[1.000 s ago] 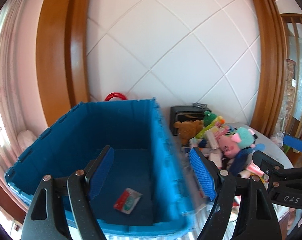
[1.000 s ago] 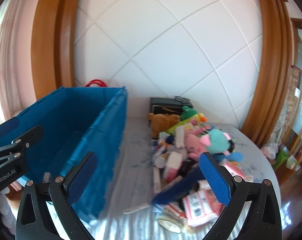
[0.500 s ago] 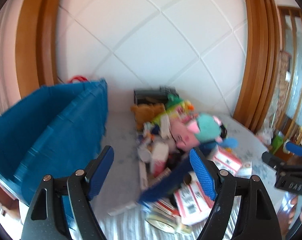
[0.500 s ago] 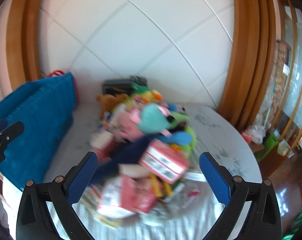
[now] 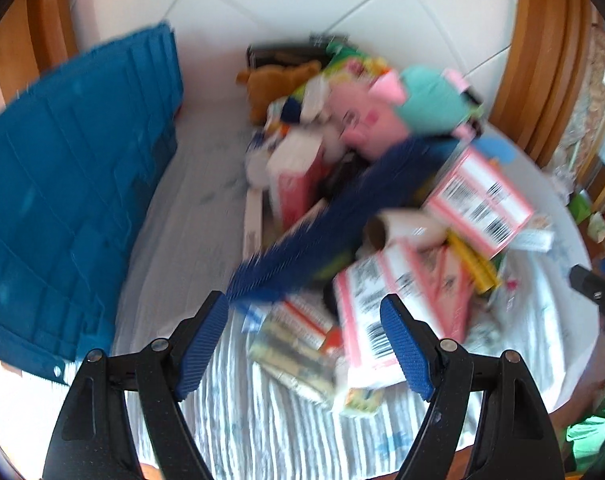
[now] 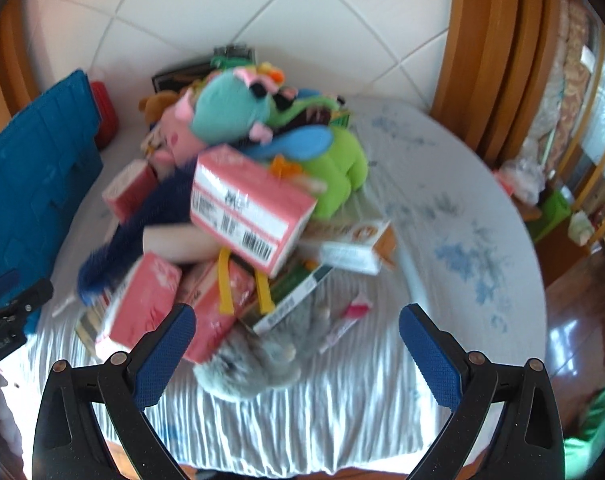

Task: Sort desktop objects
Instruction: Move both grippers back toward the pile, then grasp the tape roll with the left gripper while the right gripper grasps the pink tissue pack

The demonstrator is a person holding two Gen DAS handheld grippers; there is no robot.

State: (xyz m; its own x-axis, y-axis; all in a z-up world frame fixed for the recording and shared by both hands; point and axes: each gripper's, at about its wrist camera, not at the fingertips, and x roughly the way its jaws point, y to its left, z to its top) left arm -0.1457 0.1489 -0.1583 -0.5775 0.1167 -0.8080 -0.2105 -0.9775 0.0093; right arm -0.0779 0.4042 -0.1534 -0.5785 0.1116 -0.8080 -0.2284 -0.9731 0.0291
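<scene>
A heap of toys and boxes lies on a round table with a striped white cloth (image 5: pixel 190 216). In the left wrist view my left gripper (image 5: pixel 302 316) is open above the heap's near edge, over a blue bristly brush (image 5: pixel 342 216) and flat packets (image 5: pixel 298 340). A pink pig plush (image 5: pixel 366 120) and a teal plush (image 5: pixel 430 96) top the heap. In the right wrist view my right gripper (image 6: pixel 296 330) is open above a grey furry toy (image 6: pixel 254 364), with a pink barcode box (image 6: pixel 250 208) and a green plush (image 6: pixel 338 168) beyond it. Nothing is held.
A big blue crate (image 5: pixel 70 184) stands at the table's left; its side (image 6: pixel 26 168) also shows in the right wrist view. A brown teddy (image 5: pixel 278 80) and a black box (image 5: pixel 286 54) sit by the tiled wall. Bare cloth (image 6: pixel 462 220) spreads on the right.
Both grippers swung right from the blue crate toward the heap and dropped closer to it, tilting downward. Their jaws stayed wide apart and took hold of nothing.
</scene>
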